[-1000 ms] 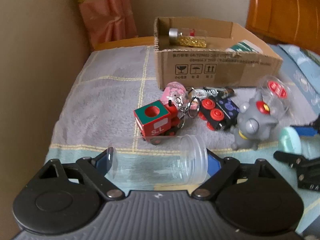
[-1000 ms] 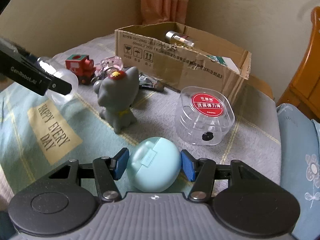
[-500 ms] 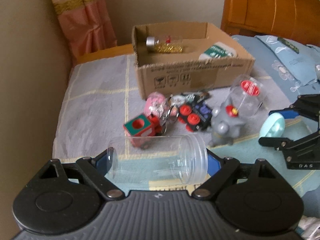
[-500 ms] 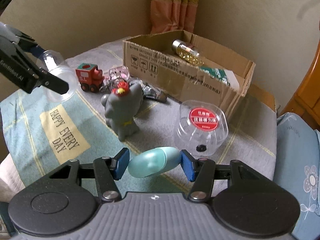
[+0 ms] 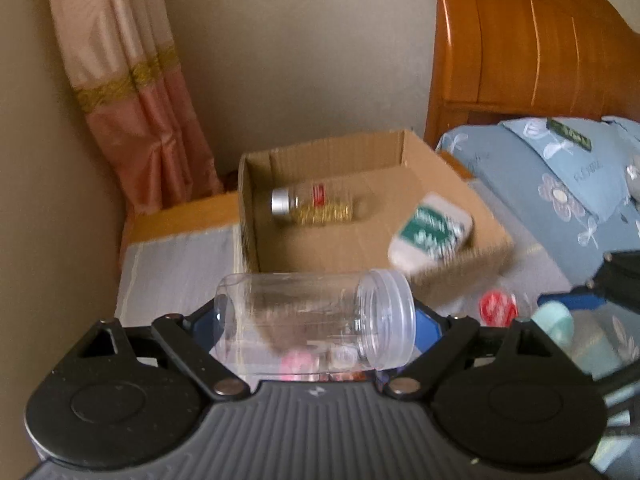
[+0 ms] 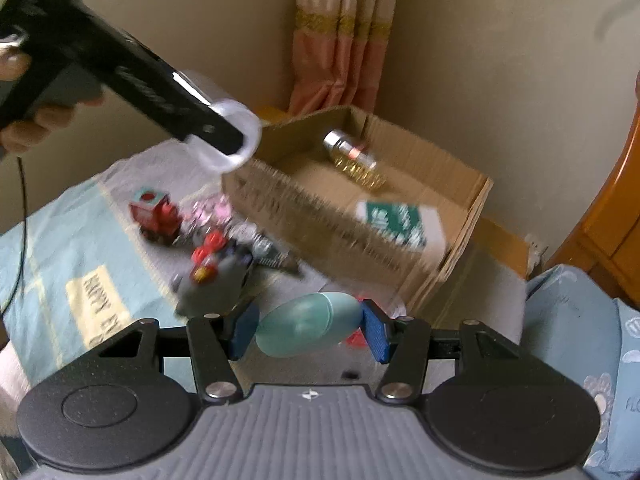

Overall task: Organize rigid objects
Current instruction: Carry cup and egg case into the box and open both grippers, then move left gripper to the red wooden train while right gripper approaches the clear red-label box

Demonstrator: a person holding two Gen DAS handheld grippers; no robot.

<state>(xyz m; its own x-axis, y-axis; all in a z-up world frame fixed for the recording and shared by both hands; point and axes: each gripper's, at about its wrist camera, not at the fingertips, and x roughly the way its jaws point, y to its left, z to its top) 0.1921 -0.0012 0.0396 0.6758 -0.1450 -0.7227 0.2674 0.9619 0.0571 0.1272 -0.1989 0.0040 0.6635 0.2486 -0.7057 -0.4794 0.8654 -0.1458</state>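
Note:
My left gripper (image 5: 316,320) is shut on a clear plastic jar (image 5: 316,320), held sideways in the air just in front of the open cardboard box (image 5: 484,220); it also shows in the right wrist view (image 6: 230,140). My right gripper (image 6: 308,330) is shut on a mint-green oval case (image 6: 308,330), held above the bed near the box (image 6: 468,216). Inside the box lie a small bottle with gold contents (image 5: 312,204) and a white-and-green packet (image 5: 432,232).
On the blanket (image 6: 48,248) lie a red toy train (image 6: 156,214), a pink keychain (image 6: 212,212), a black toy with red wheels (image 6: 216,244) and a grey figurine (image 6: 212,284). A wooden headboard (image 5: 532,40) and a blue pillow (image 5: 560,184) are right; a curtain (image 5: 128,100) hangs behind.
Both grippers have risen and moved toward the box with their objects. The jar has gone from low over the blanket to the box's front wall. The toys have dropped low in view.

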